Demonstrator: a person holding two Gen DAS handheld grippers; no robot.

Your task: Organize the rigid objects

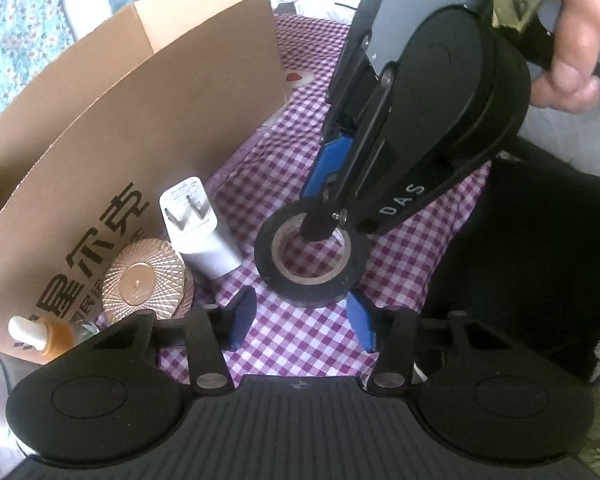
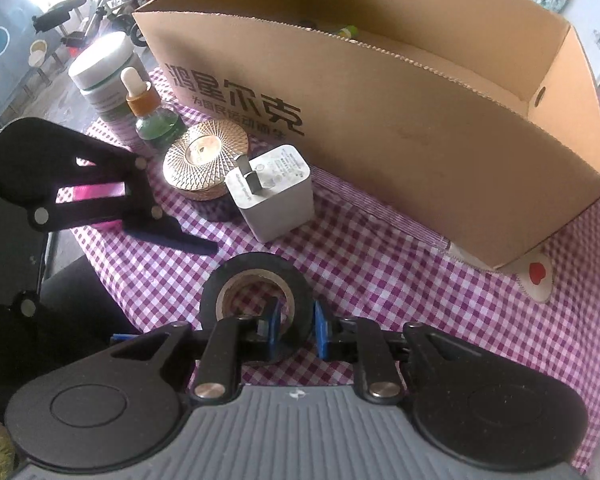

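Your right tool (image 2: pixel 294 330) pinches the black tape roll's (image 2: pixel 256 280) wall on the checked surface (image 2: pixel 380 280); your left tool (image 1: pixel 300 320) (jaws apart, gripping nothing) sits beside it; beyond: charger (image 2: pixel 276 192), gold compact (image 2: pixel 204 160), cardboard box (image 2: pixel 420 128).

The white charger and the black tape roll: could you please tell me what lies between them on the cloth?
Nothing: only bare checked tablecloth separates the white charger from the black tape roll, shown clearly in both wrist views.
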